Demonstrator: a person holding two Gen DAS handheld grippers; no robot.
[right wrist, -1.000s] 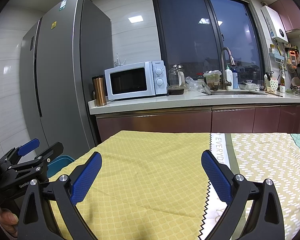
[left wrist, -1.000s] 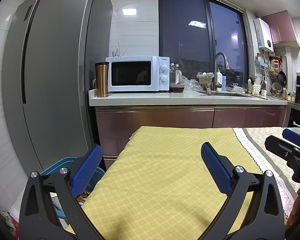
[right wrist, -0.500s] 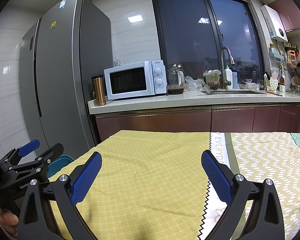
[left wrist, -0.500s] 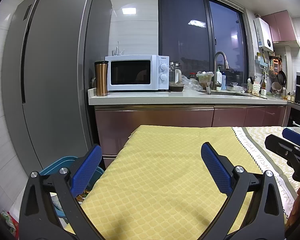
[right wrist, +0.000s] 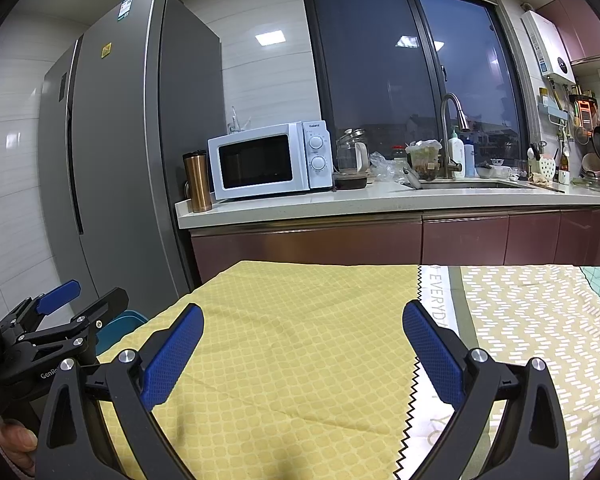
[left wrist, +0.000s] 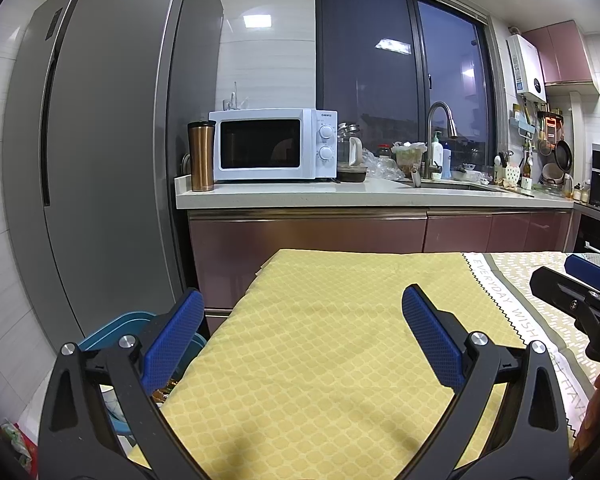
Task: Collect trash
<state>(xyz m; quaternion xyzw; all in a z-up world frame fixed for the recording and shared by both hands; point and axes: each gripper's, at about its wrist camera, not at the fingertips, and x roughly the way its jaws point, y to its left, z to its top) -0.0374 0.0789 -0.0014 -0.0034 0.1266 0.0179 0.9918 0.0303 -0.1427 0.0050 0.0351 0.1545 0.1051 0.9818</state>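
Trash is hard to find on the bench in either wrist view: the yellow cloth lies bare between and beyond both pairs of fingers, and the patterned cloth outside the right gripper's right finger also shows nothing loose. What looks like collected rubbish sits in the blue bin, low down behind and just outside the left gripper's left finger, past the bench edge; some coloured scraps show inside it under that finger, though they are too small to name.

Left gripper has its fingers spread wide with nothing between them. Right gripper is likewise spread wide and empty. Each appears at the edge of the other's view, held side by side over the near part of the bench.

Judging from this, the collecting looks largely or wholly done: nothing remains on the visible bench to pick up, and neither pair of fingers carries anything. Whether litter lies on the floor or outside the views cannot be told, so a last check there may be all that is left.
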